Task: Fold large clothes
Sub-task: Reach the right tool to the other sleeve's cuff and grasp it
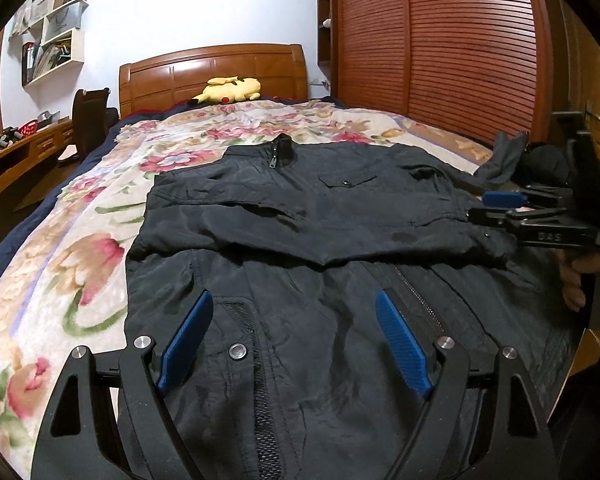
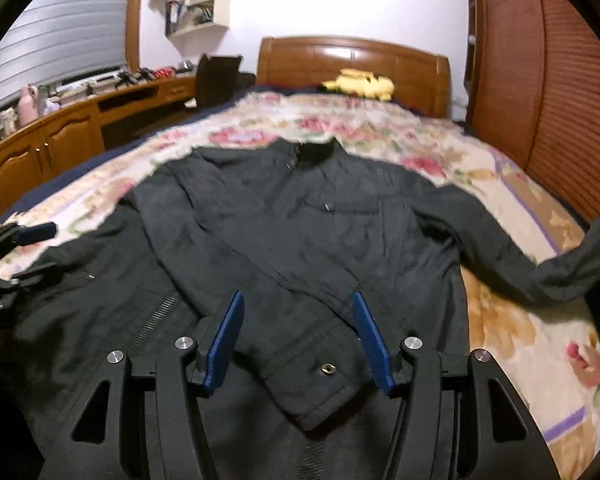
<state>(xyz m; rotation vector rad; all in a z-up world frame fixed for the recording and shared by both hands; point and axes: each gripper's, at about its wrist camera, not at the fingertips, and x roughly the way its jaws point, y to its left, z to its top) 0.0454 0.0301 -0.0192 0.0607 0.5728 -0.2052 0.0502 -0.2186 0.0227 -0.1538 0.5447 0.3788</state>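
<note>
The black jacket [image 1: 320, 240] lies on the floral blanket [image 1: 60, 264], collar at twelve o'clock. The left gripper [image 1: 296, 340] and right gripper [image 2: 298, 340] hang over it, jaws spread, empty.

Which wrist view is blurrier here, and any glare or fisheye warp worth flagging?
Right wrist view is softer: jacket and plush toy smeared, likely motion. Left wrist view is sharp; the collar zipper reads clearly. Glare streaks on the headboard in the right view. Both views bow the wardrobe edges and vignette black at corners.
</note>
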